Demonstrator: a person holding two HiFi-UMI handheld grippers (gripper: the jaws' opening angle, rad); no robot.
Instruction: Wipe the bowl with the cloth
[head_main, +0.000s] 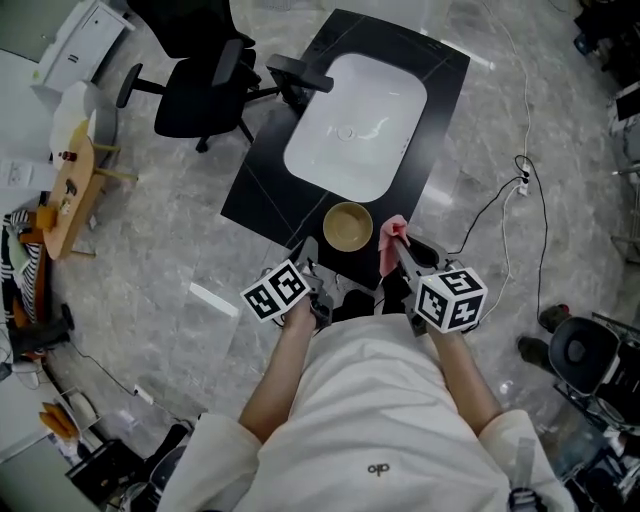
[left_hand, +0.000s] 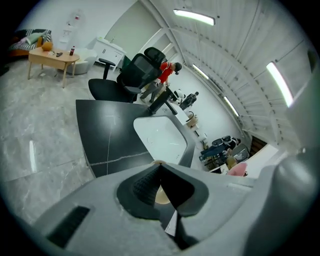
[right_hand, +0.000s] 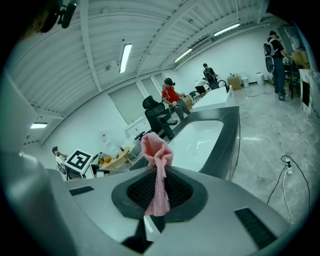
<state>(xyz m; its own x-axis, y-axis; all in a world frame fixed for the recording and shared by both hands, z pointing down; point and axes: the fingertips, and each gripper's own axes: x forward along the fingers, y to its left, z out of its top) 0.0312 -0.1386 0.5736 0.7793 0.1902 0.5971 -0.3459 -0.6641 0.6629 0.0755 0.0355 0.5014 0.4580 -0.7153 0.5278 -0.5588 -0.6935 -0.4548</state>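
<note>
A tan bowl (head_main: 348, 227) stands on the black counter (head_main: 265, 185), near its front edge and in front of the white sink basin (head_main: 355, 120). My left gripper (head_main: 310, 255) is just left of the bowl, jaws shut with nothing seen pinched. In the left gripper view (left_hand: 158, 167) a sliver of the bowl (left_hand: 161, 196) shows behind the closed pads. My right gripper (head_main: 398, 245) is right of the bowl, shut on a pink cloth (head_main: 392, 232). In the right gripper view (right_hand: 159, 175) the cloth (right_hand: 156, 147) bunches up above the pads.
A black faucet (head_main: 300, 75) sits at the sink's far left. A black office chair (head_main: 200, 90) stands beyond the counter. A wooden side table (head_main: 65, 200) is at the left. A cable (head_main: 520, 190) lies on the floor at the right. People stand far off (right_hand: 172, 97).
</note>
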